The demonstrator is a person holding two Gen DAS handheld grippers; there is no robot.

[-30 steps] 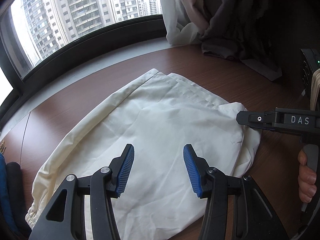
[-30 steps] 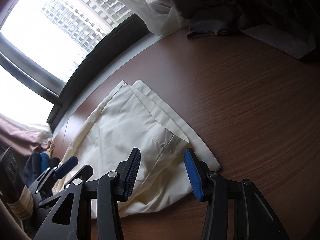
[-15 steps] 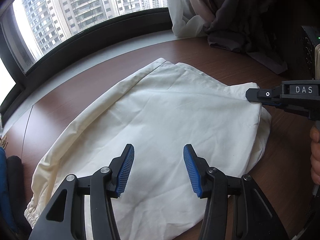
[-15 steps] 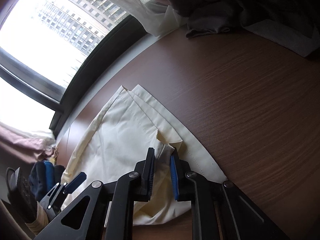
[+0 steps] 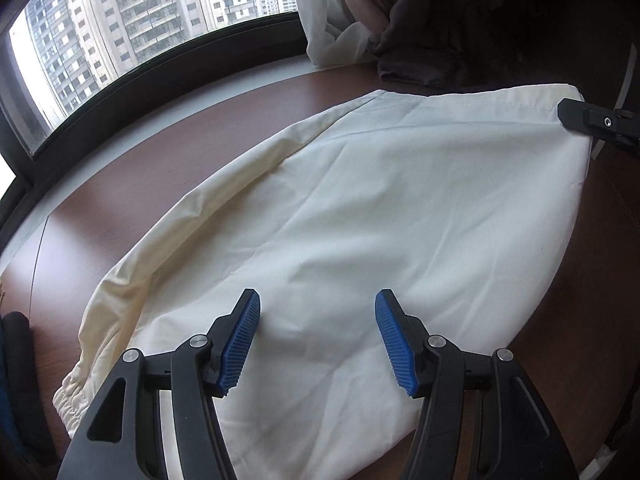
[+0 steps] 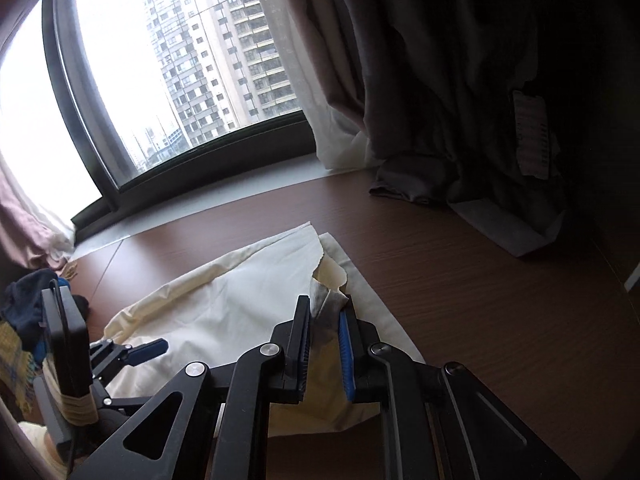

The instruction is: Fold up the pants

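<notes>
Cream-white pants (image 5: 360, 216) lie spread on a dark wooden table (image 5: 168, 160); an elastic cuff (image 5: 72, 396) is at the near left. My left gripper (image 5: 316, 340) is open, just above the near part of the fabric. My right gripper (image 6: 324, 344) is shut on a corner of the pants (image 6: 326, 304) and lifts it off the table; it also shows in the left wrist view (image 5: 592, 124) at the pants' far right corner. The left gripper shows in the right wrist view (image 6: 140, 350) at the left.
A window (image 5: 140, 28) with a dark sill runs along the table's far edge. Curtains (image 6: 440, 100) hang at the far right and pool on the table. A heap of dark blue clothes (image 6: 24, 304) lies at the left.
My right gripper closed on the pants' corner, lifted it and pulled it to the right, stretching the fabric. My left gripper stayed open over the near fabric.
</notes>
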